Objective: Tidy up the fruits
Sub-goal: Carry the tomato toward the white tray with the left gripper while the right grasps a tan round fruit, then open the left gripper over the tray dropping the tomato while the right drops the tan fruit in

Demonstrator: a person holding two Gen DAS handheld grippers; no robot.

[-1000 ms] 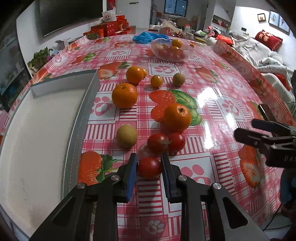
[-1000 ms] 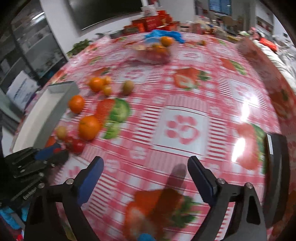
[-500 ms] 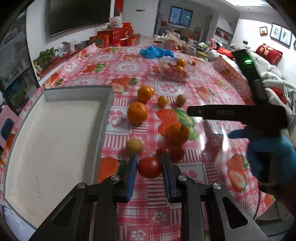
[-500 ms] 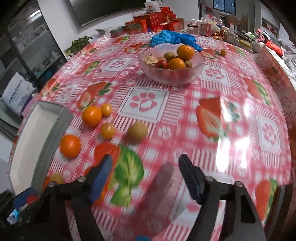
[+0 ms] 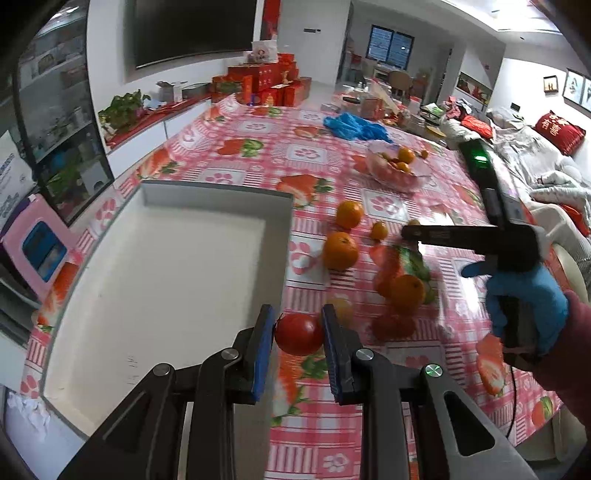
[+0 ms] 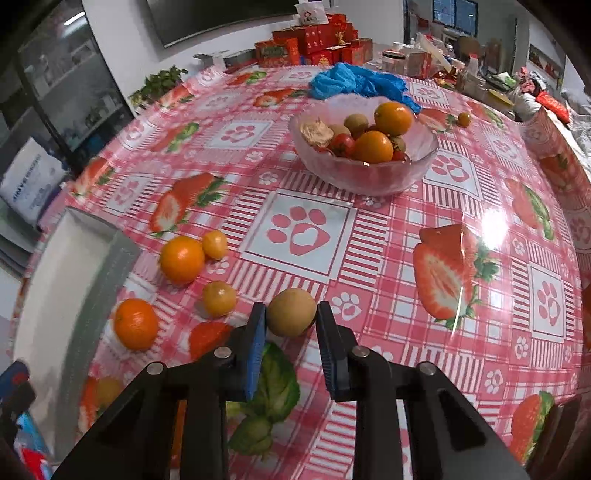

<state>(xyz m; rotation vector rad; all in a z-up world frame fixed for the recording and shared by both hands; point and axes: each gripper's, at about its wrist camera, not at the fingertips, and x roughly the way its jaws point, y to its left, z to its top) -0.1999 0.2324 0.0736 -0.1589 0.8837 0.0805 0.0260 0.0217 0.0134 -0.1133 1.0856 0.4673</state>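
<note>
Early stage, judging by layout. Left claw (image 5: 298, 338) is clamped on a red tomato (image 5: 298, 333), lifted off the tabletop (image 6: 406, 258). White tray (image 5: 166, 280) sits just left of that claw and looks empty, so nothing is sorted into it yet. Likely destination for the tomato, but that is a guess.

Right claw (image 6: 291, 321) has its jaws closing around a tan-brown round fruit (image 6: 291, 312), possibly a kiwi; the fruit sits between the pads, apparently touching on both sides and resting on the cloth.

Left to do: loose fruit left of the right claw, namely two oranges (image 6: 181, 259) (image 6: 135, 324) and two small yellow-orange fruits (image 6: 219, 298) (image 6: 215, 244). More orange and red fruit lies ahead-right of the left claw, blurred. Glass bowl (image 6: 364, 177), well ahead of the right claw, already holds oranges, kiwis and tomatoes; cannot tell if it is source or target. One small fruit (image 6: 464, 119) lies beyond the bowl.

Surface: glossy pink-red checked cloth with strawberry and paw prints, and strong glare to the right. Blue plastic bag (image 6: 354, 83) behind the bowl.

Room: living room, dark TV (image 5: 195, 31) on the wall, red gift boxes (image 6: 314, 44), sofa with red cushion far right. Person's blue-gloved hand (image 5: 524, 299) holds the right device.
</note>
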